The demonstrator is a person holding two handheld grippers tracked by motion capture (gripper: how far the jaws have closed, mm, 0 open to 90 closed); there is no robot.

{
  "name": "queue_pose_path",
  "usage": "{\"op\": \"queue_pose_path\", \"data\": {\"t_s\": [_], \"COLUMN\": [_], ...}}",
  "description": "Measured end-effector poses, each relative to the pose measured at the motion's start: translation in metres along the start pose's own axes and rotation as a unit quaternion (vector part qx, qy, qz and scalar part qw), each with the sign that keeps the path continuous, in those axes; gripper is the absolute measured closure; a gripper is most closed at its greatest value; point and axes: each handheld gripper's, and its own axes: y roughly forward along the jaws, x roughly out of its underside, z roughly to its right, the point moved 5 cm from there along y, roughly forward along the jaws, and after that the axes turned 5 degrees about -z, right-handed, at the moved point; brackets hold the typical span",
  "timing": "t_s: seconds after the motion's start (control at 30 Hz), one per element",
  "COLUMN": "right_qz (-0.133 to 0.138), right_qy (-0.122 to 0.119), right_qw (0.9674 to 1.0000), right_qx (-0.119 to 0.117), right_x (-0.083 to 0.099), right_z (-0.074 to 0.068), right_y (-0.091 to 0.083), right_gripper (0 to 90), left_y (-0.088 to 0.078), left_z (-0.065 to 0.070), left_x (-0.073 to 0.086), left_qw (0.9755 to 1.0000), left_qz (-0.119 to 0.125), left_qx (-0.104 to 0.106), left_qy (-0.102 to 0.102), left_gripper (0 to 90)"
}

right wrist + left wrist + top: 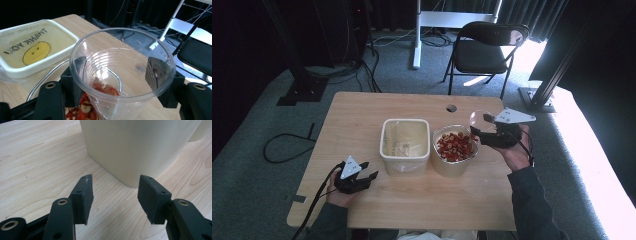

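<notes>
We hold a clear plastic cup (120, 75) in our right tongs (117, 82), its ribbed wall gripped on both sides, mouth tilted toward us, a few red pieces inside. It hangs over the round bowl of red bits (455, 148) near the counter's (362, 115) right edge. Our left tongs (115, 195) sit released by the white tub (405, 145).

Two black hand-held grippers, dark sleeves

Left gripper (373, 170) and right gripper (476, 129) carry grey three-cornered plates, brass-ringed screw holes and trailing black cables.
</notes>
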Motion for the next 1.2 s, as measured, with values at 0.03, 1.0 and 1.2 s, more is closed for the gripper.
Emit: {"op": "queue_pose_path", "data": {"t_s": [0.03, 1.0, 1.2], "right_qz": [0.001, 0.016, 0.020], "right_qy": [-0.001, -0.020, -0.023], "right_qw": [1.0000, 0.9988, 0.9982], "right_qx": [-0.002, -0.043, -0.051], "right_x": [0.000, -0.017, -0.023], "right_z": [-0.002, -0.035, -0.041], "right_y": [0.000, 0.018, 0.024], "right_gripper": [33.6, 33.3, 33.3], "left_y": [0.000, 0.001, 0.001], "left_z": [0.000, 0.000, 0.000], "left_x": [0.000, 0.000, 0.000], "left_qw": [1.0000, 1.0000, 1.0000], "left_qz": [0.000, 0.000, 0.000], "left_qx": [0.000, 0.002, 0.002], "left_qy": [0.000, 0.001, 0.001], "left_gripper": [46.9, 47.0, 46.9]}}
